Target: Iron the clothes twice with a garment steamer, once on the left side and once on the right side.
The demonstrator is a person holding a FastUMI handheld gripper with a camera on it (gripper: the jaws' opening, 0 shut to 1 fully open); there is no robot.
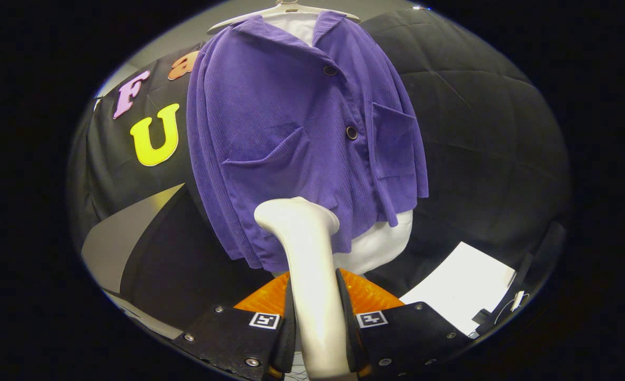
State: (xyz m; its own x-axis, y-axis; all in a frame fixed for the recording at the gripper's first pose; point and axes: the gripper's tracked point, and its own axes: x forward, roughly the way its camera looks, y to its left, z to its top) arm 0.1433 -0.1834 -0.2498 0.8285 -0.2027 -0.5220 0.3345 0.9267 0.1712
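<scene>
Hanging from a pale hanger (286, 10) against the quilted black booth wall (476, 116), the purple jacket (296, 137) fills the space ahead of us, with a white garment (381, 243) showing at its collar and below its hem. We see two dark buttons down its front and a patch pocket on each side. Under it lie an orange ribbed surface (365, 296) just beyond the fingers, a white sheet (460, 288) to the right of it, and a grey panel (127, 233) off to the left. We hold the gripper (316, 323) pointed up toward the jacket, its two black fingers (289, 328) pinching the white handle of the garment steamer (307, 264) from either side. The steamer rises from between the fingers, and its head sits in front of the jacket's lower hem, left of the button line; we cannot tell whether it touches the cloth.
</scene>
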